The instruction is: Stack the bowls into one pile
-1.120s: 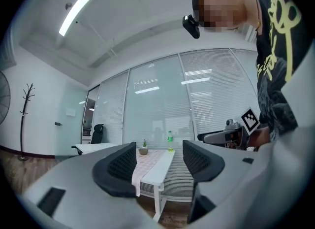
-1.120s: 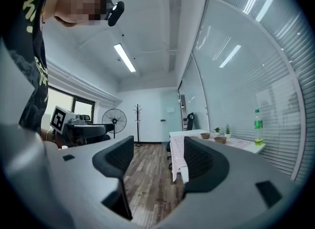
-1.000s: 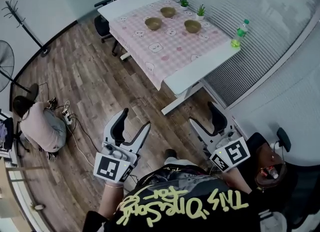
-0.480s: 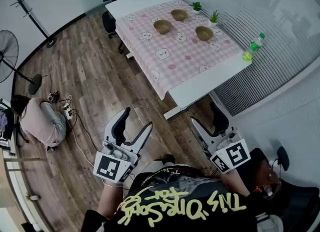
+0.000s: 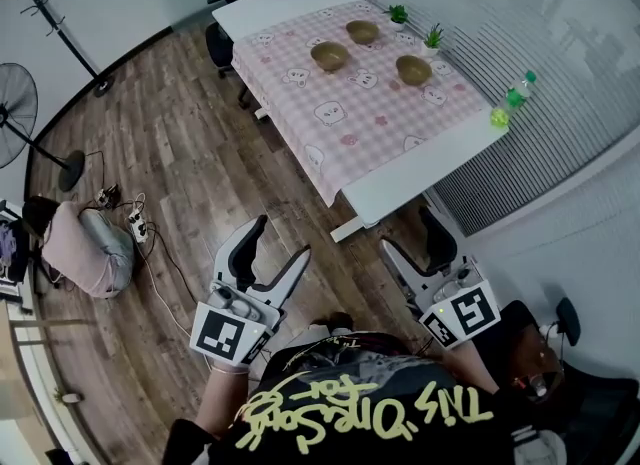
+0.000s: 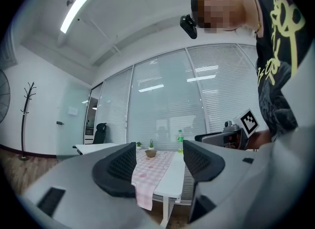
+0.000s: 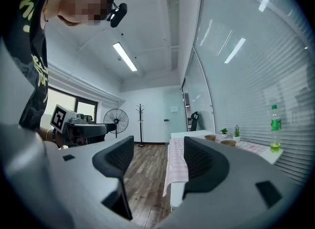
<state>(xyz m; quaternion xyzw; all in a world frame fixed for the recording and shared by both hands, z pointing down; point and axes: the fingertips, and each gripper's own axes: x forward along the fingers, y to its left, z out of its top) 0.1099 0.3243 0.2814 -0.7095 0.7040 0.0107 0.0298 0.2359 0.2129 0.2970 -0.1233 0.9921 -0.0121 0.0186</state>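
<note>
Worn: black shirt (image 5: 360, 408), yellow-green scrawled lettering. Left tongs (image 5: 280, 238) and right tongs (image 5: 408, 228): pale grey bodies, black ribbed pads (image 6: 120, 166), black-and-white marker cubes (image 5: 228, 335).

Right tongs (image 7: 156, 160) stand apart, empty, facing the table (image 7: 177, 189) (bowls (image 7: 228, 143) on it).

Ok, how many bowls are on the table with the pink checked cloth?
3, all on the pink cloth: the left bowl nearest the cloth's left edge, the far bowl at the far end, the right bowl on the right side. None appears hidden.
</note>
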